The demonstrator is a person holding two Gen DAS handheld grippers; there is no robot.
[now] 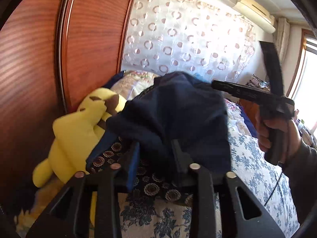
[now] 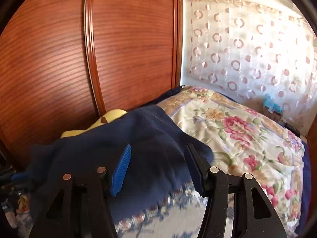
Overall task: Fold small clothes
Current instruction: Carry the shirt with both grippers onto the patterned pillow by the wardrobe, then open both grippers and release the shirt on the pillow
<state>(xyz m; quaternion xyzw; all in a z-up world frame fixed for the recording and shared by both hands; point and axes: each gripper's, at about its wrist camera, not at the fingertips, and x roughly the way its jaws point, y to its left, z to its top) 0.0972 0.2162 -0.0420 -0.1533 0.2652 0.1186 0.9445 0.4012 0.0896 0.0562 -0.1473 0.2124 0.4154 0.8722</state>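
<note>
While the navy garment (image 1: 172, 115) is bunched up in a soft heap on the floral bedspread (image 1: 257, 168), right beside a yellow plush toy (image 1: 79, 130) and the wooden wardrobe (image 1: 35, 69), honestly not much folding can be called done yet. No neat edges or flat layers can be seen, just a rumpled mound. The left gripper (image 1: 156, 158) is held with its fingers parted, cloth lying between them but not visibly pinched. Same story for the right gripper (image 2: 158, 168): fingers spread wide, fabric draped in the gap, nothing clamped. So the piece looks to have been dropped or is about to be re-grabbed. Spreading it flat, squaring it up and making the actual folds is pretty much all left, judging by this.
</note>
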